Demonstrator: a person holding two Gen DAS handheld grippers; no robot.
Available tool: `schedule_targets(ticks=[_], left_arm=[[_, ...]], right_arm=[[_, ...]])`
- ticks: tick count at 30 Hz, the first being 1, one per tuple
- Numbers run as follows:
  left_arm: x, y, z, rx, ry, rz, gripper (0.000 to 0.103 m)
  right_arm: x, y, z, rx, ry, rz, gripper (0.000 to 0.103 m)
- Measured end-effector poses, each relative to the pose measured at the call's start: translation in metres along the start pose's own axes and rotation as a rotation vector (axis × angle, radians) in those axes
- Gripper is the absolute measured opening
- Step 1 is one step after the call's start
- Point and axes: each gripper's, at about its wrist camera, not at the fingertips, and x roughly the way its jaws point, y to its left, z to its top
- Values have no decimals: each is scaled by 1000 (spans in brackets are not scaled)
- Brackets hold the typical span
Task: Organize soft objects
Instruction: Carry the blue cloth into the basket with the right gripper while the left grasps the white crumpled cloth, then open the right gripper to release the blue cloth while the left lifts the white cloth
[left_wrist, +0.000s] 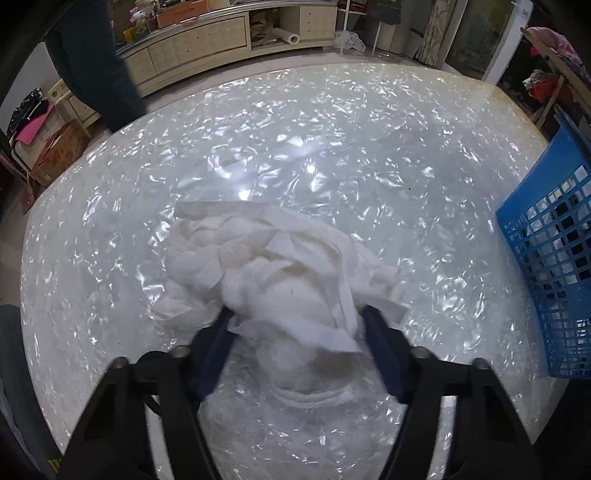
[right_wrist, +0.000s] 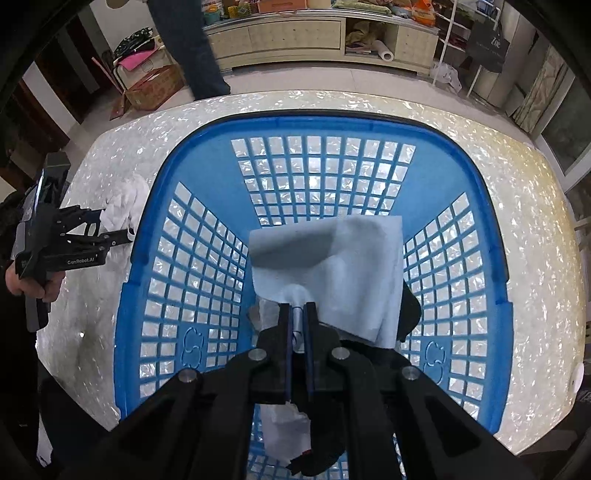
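Observation:
A crumpled white garment (left_wrist: 280, 280) lies on the shiny table (left_wrist: 295, 140). My left gripper (left_wrist: 297, 317) stands open with its jaws either side of the garment's near end. It also shows in the right wrist view (right_wrist: 122, 227) at the garment (right_wrist: 123, 203). My right gripper (right_wrist: 298, 308) is shut on a light blue cloth (right_wrist: 343, 266) and holds it inside the blue basket (right_wrist: 476, 206). A dark item (right_wrist: 408, 310) and a pale cloth (right_wrist: 284, 428) lie in the basket beneath.
The blue basket (left_wrist: 554, 240) stands at the right of the white garment. A person's legs (right_wrist: 192, 48) stand beyond the table's far edge. A low cabinet (right_wrist: 314, 37) and a cardboard box (right_wrist: 155, 86) are behind.

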Motion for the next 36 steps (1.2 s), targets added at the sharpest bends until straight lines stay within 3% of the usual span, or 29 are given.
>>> schedule_targets(ticks=[4, 6, 10, 14, 16, 18, 20, 28, 36], left_arm=[[-4, 0, 1, -5, -5, -14, 23], [-5, -2, 1, -12, -5, -17, 21], [-12, -8, -3, -15, -7, -27, 20], [-28, -15, -12, -6, -23, -44, 20], [-38, -20, -15, 0, -32, -51, 20], [-47, -28, -18, 4, -41, -61, 20], [-62, -37, -23, 17, -55, -61, 20], [-115, -69, -37, 61, -104, -64, 20], [-163, -107, -50, 107, -146, -71, 20]], right_arm=[[-1, 0, 1, -1, 4, -4, 5], [-2, 1, 1, 2, 3, -6, 6], [-3, 8, 1, -3, 1, -10, 10], [-6, 14, -2, -25, -6, -29, 26], [-10, 18, -5, -31, -10, -24, 39], [-16, 19, -9, -31, -21, -2, 60], [-22, 19, -13, -21, -30, 3, 67], [-51, 14, -39, 2, -63, -4, 76], [-79, 5, -69, 17, -117, -11, 102]])
